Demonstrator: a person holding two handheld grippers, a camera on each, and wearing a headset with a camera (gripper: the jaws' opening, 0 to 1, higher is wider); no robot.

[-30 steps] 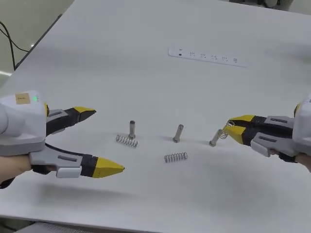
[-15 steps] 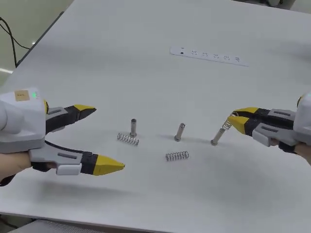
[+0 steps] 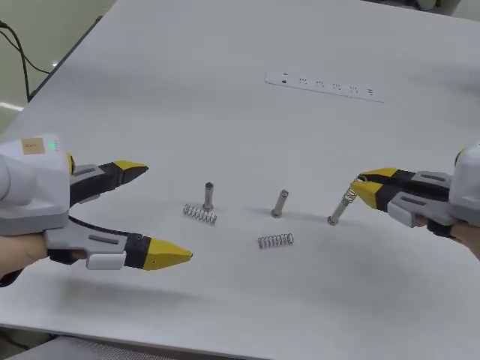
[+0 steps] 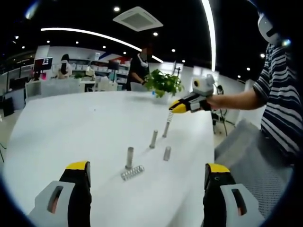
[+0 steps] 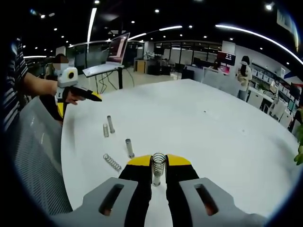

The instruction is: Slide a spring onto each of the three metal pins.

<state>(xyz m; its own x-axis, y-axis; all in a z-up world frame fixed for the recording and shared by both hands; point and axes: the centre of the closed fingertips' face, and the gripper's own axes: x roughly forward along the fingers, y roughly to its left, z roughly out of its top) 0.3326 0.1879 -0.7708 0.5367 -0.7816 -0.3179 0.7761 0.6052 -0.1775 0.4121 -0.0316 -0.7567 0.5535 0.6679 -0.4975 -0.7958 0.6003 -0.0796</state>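
Three short metal pins stand on the white table point(image 3: 187, 90): left pin point(image 3: 208, 196), middle pin point(image 3: 280, 203), and right pin point(image 3: 336, 212), which leans toward the right. My right gripper point(image 3: 362, 186) is shut on a spring point(image 3: 349, 197) threaded over that leaning pin's top; in the right gripper view the spring point(image 5: 158, 165) sits between the yellow tips of the right gripper point(image 5: 158, 160). A second spring point(image 3: 199, 214) lies beside the left pin, and a third spring point(image 3: 275, 241) lies in front of the middle pin. My left gripper point(image 3: 152, 214) hovers open, left of the pins.
A white power strip point(image 3: 324, 86) lies further back on the table. The table's left edge point(image 3: 71, 52) runs along a dark cable. Chairs, plants and people fill the room behind in the gripper views.
The right gripper has drawn slightly right and up with the spring, which now sits over the leaning pin's top. The left gripper stays put, open.
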